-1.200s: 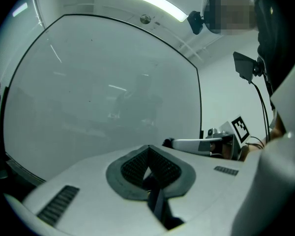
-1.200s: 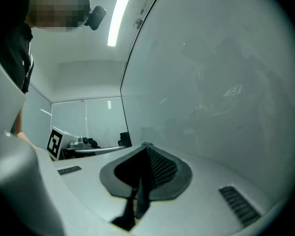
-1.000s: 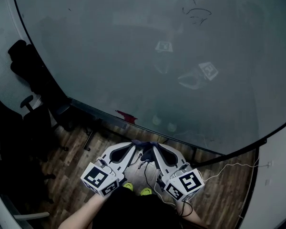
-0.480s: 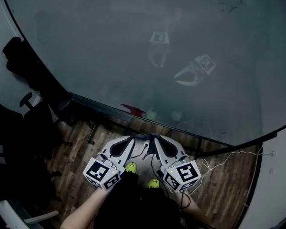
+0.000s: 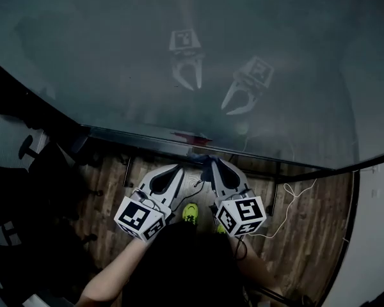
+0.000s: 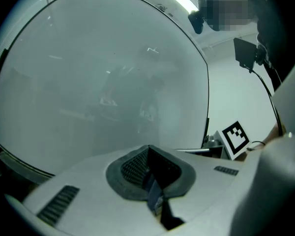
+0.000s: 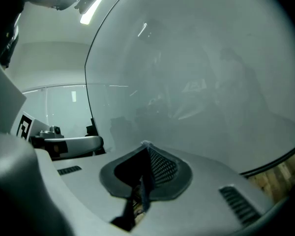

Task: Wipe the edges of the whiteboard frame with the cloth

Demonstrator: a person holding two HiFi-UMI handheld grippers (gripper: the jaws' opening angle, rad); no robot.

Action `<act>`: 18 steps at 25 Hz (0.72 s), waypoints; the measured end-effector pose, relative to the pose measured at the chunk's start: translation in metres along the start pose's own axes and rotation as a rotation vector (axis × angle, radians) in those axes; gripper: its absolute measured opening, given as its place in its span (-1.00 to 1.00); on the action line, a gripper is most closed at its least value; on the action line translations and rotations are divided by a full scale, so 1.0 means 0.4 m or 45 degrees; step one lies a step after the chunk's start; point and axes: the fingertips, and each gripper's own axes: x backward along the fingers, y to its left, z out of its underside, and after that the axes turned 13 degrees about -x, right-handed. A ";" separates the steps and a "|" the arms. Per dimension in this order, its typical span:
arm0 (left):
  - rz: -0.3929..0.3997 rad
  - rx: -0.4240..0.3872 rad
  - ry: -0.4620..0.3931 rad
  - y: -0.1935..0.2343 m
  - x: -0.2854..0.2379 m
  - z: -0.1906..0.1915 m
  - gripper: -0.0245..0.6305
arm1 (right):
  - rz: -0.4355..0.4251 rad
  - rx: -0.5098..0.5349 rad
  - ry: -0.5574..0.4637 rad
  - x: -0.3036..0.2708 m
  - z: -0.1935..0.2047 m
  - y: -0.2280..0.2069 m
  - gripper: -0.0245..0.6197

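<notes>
**Blue cloth held low under the board frame**

Blue cloth (image 6: 154, 193) is being pinched by both grippers at once. The left gripper (image 5: 179, 169) is squeezing one bit of it with its jaws pressed together. The right gripper (image 5: 212, 162) is doing the same with another bit. The cloth is hanging between the two tips, low in front of the person, just below the bottom edge of the whiteboard frame (image 5: 134, 135). It is looking a little apart from the frame, but I cannot tell for sure.

Something small and red (image 5: 192, 137) is lying on that bottom edge, right above the grippers. I am guessing the wipe is only about to start.

Some things could be going wrong from here. Only a thin strip is sitting in each pinch, so a hard rub could be pulling it out. Sliding sideways could be knocking the red thing off. A white cable (image 5: 288, 200) is trailing over the wood floor (image 5: 307, 235) near the right gripper, and it could be snagging. The hard tips could be scraping the frame if the cloth is bunching up.
</notes>
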 end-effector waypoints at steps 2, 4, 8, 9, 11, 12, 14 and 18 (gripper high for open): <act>0.009 0.009 0.014 0.029 -0.012 0.031 -0.91 | 0.039 -0.010 0.003 -0.033 0.025 -0.015 -0.86; 0.015 0.035 0.014 0.054 -0.021 0.047 -0.92 | 0.084 -0.012 0.010 -0.064 0.048 -0.033 -0.86; 0.027 0.078 0.012 0.077 -0.020 0.057 -0.91 | 0.188 -0.014 0.028 -0.107 0.089 -0.077 -0.86; 0.033 0.086 0.015 0.077 -0.017 0.062 -0.91 | 0.210 -0.010 0.038 -0.114 0.101 -0.087 -0.86; 0.041 0.106 0.022 0.076 -0.014 0.072 -0.91 | 0.236 0.014 0.060 -0.126 0.119 -0.104 -0.86; 0.043 0.112 0.026 0.077 -0.013 0.076 -0.91 | 0.241 0.030 0.071 -0.132 0.125 -0.110 -0.86; 0.046 0.113 0.033 0.077 -0.010 0.084 -0.91 | 0.246 0.051 0.091 -0.146 0.138 -0.117 -0.86; 0.058 0.113 0.042 0.083 -0.016 0.100 -0.91 | 0.255 0.072 0.126 -0.178 0.170 -0.125 -0.86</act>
